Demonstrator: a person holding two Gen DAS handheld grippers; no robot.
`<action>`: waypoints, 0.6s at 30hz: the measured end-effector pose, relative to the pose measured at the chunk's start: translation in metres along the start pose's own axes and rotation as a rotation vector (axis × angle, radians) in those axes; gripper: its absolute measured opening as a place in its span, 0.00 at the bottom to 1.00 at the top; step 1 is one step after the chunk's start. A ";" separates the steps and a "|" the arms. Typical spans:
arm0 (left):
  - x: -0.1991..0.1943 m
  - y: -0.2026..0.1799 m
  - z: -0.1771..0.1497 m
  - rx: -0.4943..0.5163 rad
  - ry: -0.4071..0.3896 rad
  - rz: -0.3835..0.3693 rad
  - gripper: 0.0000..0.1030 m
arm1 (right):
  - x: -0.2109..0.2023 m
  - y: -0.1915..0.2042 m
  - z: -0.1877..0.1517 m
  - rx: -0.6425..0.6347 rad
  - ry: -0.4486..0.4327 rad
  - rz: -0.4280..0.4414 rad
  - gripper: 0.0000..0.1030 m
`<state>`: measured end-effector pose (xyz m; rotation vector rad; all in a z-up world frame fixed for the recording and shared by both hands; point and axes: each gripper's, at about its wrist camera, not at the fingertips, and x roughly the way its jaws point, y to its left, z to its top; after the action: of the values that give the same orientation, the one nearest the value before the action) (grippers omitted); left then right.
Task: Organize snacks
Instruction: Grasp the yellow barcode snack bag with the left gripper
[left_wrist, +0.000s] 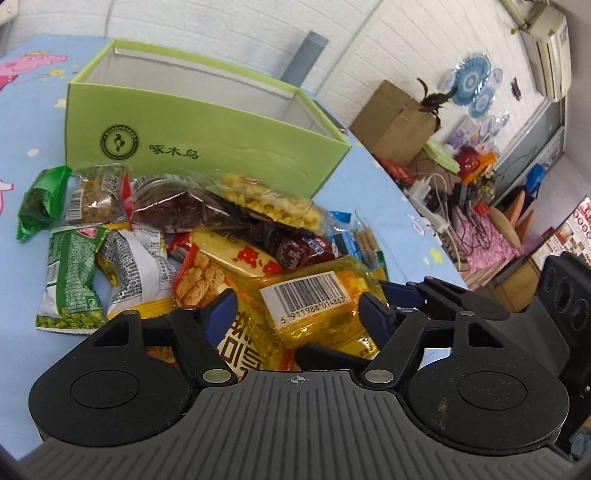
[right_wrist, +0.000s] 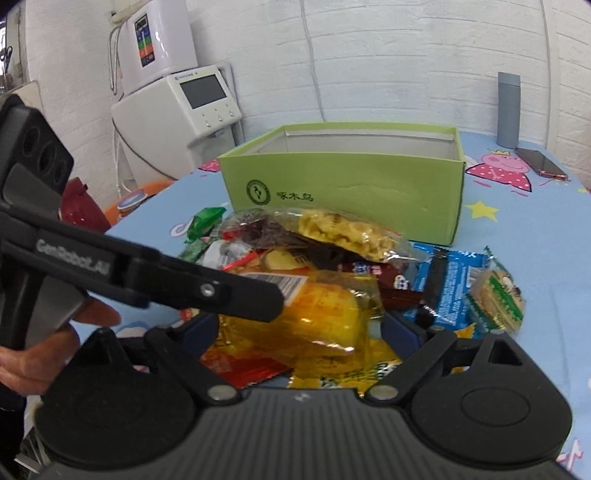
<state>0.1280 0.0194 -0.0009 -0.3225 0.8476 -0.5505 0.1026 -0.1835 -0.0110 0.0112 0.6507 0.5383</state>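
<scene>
A pile of snack packets lies on the blue tablecloth in front of an open green box (left_wrist: 207, 136), which also shows in the right wrist view (right_wrist: 343, 192). My left gripper (left_wrist: 299, 310) is open, its jaws on either side of a yellow packet with a barcode (left_wrist: 314, 299). My right gripper (right_wrist: 299, 328) is open around the same yellow packet (right_wrist: 325, 317). The left gripper's finger crosses the right wrist view (right_wrist: 236, 299). The box looks empty inside.
Green pea packets (left_wrist: 68, 273) lie at the pile's left, blue packets (right_wrist: 447, 284) and a round cracker pack (right_wrist: 496, 299) at its right. A phone (right_wrist: 541, 162) and a grey flask (right_wrist: 509, 110) are behind the box. Appliances stand by the wall.
</scene>
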 end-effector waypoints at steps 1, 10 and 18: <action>-0.001 0.002 -0.002 -0.002 -0.004 0.006 0.57 | -0.001 0.005 -0.002 -0.004 -0.004 0.000 0.91; -0.019 0.019 -0.010 -0.049 -0.033 -0.026 0.54 | -0.001 0.023 -0.014 0.001 -0.023 -0.031 0.90; -0.029 0.013 0.014 -0.055 -0.077 -0.056 0.31 | -0.015 0.025 0.005 -0.001 -0.074 -0.019 0.81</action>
<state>0.1278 0.0477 0.0199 -0.4161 0.7819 -0.5643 0.0836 -0.1678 0.0055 0.0243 0.5777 0.5174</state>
